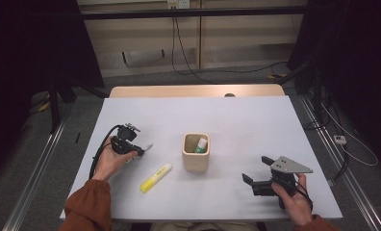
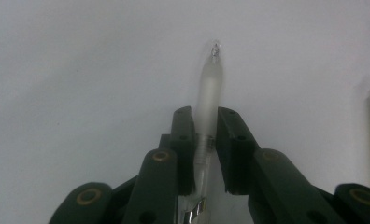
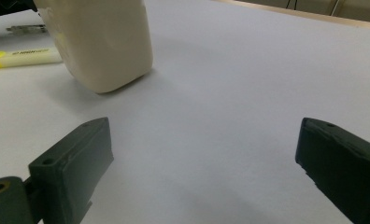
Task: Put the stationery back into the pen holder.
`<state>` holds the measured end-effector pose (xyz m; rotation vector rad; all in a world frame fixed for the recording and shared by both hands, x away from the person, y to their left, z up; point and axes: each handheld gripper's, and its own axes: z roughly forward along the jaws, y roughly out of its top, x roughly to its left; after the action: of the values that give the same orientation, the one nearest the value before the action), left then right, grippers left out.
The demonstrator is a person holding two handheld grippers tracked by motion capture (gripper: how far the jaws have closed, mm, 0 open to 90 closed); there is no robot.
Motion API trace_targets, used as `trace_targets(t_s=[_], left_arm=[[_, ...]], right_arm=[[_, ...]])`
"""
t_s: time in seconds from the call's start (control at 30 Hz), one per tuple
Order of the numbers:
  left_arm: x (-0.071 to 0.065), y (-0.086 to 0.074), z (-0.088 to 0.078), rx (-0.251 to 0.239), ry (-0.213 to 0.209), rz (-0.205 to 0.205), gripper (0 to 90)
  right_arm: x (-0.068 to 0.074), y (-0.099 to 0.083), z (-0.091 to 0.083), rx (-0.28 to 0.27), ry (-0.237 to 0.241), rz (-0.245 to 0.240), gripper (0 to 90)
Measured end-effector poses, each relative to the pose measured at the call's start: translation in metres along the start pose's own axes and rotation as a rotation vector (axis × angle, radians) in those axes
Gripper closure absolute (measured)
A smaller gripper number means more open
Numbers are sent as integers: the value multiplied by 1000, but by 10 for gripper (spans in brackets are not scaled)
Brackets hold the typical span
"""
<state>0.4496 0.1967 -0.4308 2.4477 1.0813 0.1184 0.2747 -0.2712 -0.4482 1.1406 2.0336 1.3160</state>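
The left claw is clamped on a clear, frosted pen, pinching it low on the barrel so most of its length juts out ahead of the jaws, just above the white counter. With so narrow a grip the pen may pivot or slip. Beyond it, past a yellow highlighter, stands a cream holder cup; a tilted pen could catch its rim. The right claw gapes wide, holding nothing.
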Motion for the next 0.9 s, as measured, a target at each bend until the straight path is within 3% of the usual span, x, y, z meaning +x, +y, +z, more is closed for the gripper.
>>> trace_targets(t_s=[0.03,0.23,0.3,0.57,0.83,0.9], left_arm=[[1,0,0,-3,-11,-18,778],[-4,1,-1,6,27,1,802],[-5,0,-1,-4,26,-14,802],[-6,-2,-13,-99,16,-24,803],[-14,-4,-26,-219,-28,-30,802],[-16,-4,-28,-241,-45,-50,802]], right_arm=[[0,0,0,1,2,-1,36],[0,0,0,0,4,-2,36],[0,0,-1,0,6,-2,36],[1,0,-1,-2,7,-2,36],[0,0,-1,-4,4,-4,36],[0,0,-1,-5,4,-4,36]])
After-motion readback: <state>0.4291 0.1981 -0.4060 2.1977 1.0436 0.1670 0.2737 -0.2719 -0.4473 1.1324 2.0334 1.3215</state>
